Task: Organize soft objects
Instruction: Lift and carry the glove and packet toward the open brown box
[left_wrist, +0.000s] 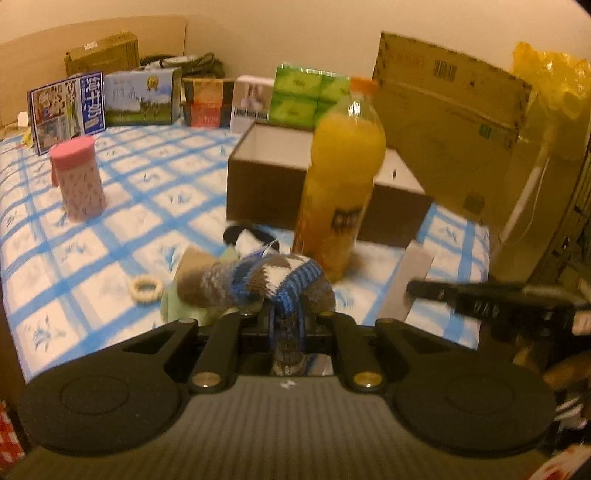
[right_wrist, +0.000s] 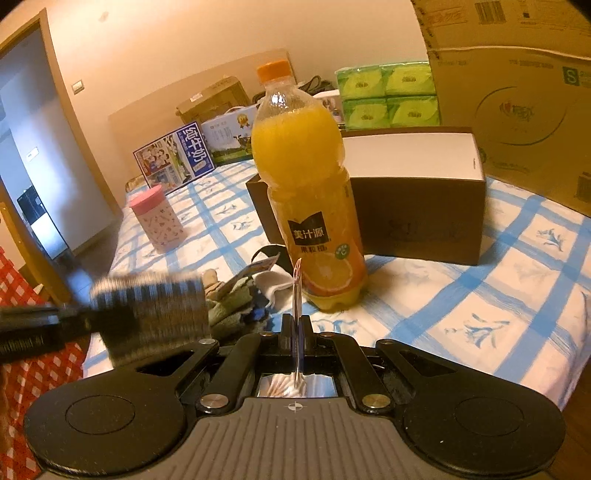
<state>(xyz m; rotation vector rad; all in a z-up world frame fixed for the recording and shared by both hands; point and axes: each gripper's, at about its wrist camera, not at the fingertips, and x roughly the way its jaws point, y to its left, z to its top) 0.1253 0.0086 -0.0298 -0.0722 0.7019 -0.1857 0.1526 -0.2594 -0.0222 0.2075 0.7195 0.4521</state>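
Note:
My left gripper (left_wrist: 286, 317) is shut on a knitted sock (left_wrist: 273, 280) patterned in blue, brown and white; the sock drapes over the fingertips and hides them. It hangs just above a small pile of soft things (right_wrist: 240, 295): a green cloth (left_wrist: 184, 310) and a white sock (right_wrist: 275, 282). In the right wrist view the held knitted sock (right_wrist: 147, 314) is blurred at the left. My right gripper (right_wrist: 295, 325) is shut on a thin grey sheet (right_wrist: 297, 288), seen edge-on there and as a flat grey strip (left_wrist: 406, 284) in the left wrist view.
An orange juice bottle (left_wrist: 340, 184) stands just behind the pile, in front of an open brown box (right_wrist: 417, 218). A pink cup (left_wrist: 77, 177) and a small pale ring (left_wrist: 147, 288) lie on the blue-checked cloth (right_wrist: 498, 295). Cartons line the back; a large cardboard box (left_wrist: 443, 110) stands at the right.

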